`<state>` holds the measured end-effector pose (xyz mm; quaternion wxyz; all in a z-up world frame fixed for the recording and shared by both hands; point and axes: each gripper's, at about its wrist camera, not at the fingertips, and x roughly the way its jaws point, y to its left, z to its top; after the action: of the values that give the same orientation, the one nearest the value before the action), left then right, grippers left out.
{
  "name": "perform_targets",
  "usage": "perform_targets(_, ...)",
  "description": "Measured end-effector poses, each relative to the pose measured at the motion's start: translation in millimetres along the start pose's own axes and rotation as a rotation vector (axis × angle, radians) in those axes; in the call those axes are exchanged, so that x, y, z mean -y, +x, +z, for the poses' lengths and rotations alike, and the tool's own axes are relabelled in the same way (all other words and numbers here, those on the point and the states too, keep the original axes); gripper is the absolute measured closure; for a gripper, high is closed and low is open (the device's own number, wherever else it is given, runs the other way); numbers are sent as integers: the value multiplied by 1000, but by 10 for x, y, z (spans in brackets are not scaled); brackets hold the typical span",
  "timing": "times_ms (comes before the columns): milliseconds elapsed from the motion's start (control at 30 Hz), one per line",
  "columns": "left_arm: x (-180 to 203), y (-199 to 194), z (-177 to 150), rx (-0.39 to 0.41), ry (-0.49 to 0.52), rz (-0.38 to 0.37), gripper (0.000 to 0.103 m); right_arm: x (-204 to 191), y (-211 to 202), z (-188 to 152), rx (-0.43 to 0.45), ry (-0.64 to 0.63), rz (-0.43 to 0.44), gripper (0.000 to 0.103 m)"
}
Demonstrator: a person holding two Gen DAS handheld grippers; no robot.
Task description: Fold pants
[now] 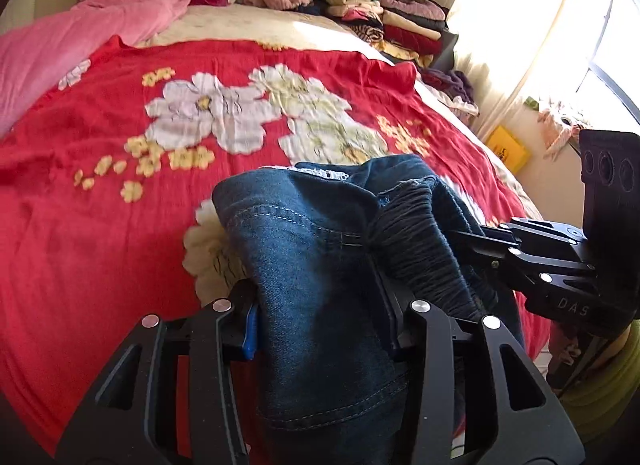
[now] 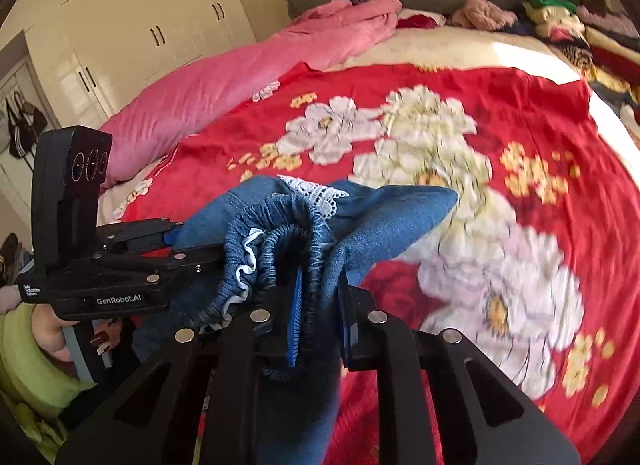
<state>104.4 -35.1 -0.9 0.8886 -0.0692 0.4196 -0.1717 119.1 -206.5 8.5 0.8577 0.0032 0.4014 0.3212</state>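
Right now you hold the blue denim pants (image 1: pixel 320 249) bunched above the red floral bedspread (image 1: pixel 100 225). Your left gripper (image 1: pixel 324 317) is clamped on a thick denim fold, and your right gripper (image 2: pixel 320 317) pinches the gathered elastic waistband (image 2: pixel 276 237) between nearly closed fingers.

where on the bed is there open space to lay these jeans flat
The red floral blanket is bare ahead of both tongs, bordered by the pink duvet on the left. The far right edge is crowded with folded clothes. The jeans hang from both tongs.
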Motion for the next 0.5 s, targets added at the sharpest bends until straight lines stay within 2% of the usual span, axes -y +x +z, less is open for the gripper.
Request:
perform_targets(233,6,-39,323,67,31,54,67,117,123,277,49,20,-14,89)
perform_targets(500,-25,146,535,63,54,77,67,277,255,360,46,46,-49,89)
